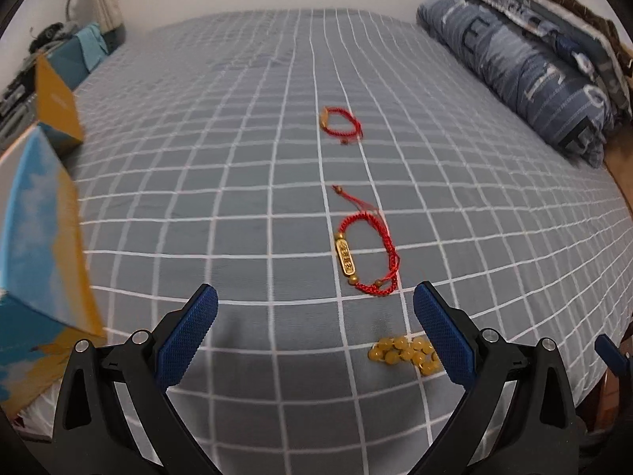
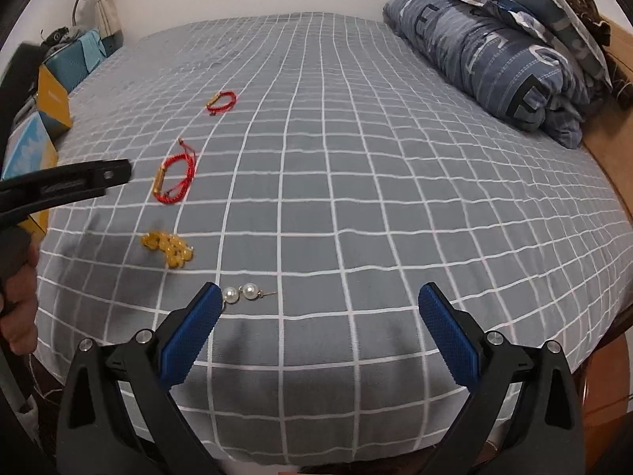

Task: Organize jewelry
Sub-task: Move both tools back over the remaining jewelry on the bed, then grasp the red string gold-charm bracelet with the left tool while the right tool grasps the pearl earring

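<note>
While both sets of jaws stand wide apart and hold nothing, the nearest piece of jewelry differs for each. Between the fingers of the right gripper (image 2: 318, 308) the bed (image 2: 376, 182) is bare, but the pearl earring (image 2: 243, 292) lies just beside the tip of its left-hand finger, at lower centre-left of the right wrist frame, its long axis running left to right across the jaws' opening, hook end pointing toward the gap. To reach it, this gripper would need a short shift leftward, I judge.

For the left gripper (image 1: 315, 308), the yellow bead bracelet (image 1: 403, 352) sits bunched at lower right of its frame, partly hidden behind the right-hand finger. Further out, above the gap, the red cord bracelet with a gold bar (image 1: 366, 255) lies lengthwise away from the jaws, and a smaller red bracelet (image 1: 341, 124) rests well beyond it near frame centre. A blue and yellow box (image 1: 39, 237) stands at the left edge.
</note>
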